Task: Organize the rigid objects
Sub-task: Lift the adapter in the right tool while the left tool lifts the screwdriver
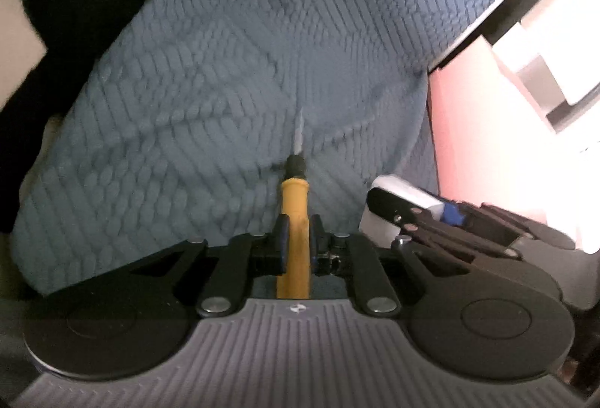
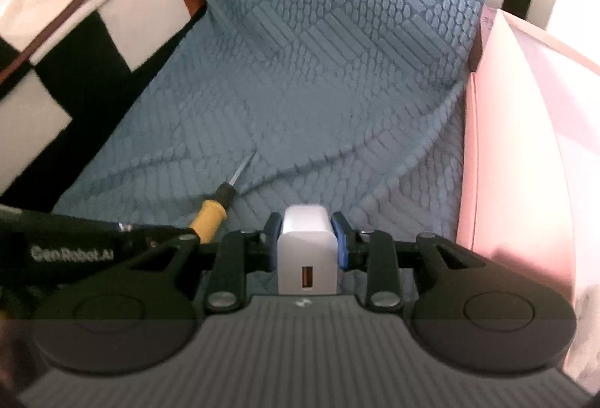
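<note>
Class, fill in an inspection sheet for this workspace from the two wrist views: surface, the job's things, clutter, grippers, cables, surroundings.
Surface: blue textured fabric, creased, covering the work area.
Job's things: yellow-handled screwdriver, metal tip pointing away from the camera; white USB charger block, port facing the camera.
Clutter: nothing seen loose on the fabric.
Grippers: left gripper shut on the screwdriver's handle; right gripper shut on the charger block. They are close side by side, each showing in the other's view.
Cables: nothing seen.
Surroundings: pink box standing at the right edge of the fabric; red, white and black checked cloth at the left.
</note>
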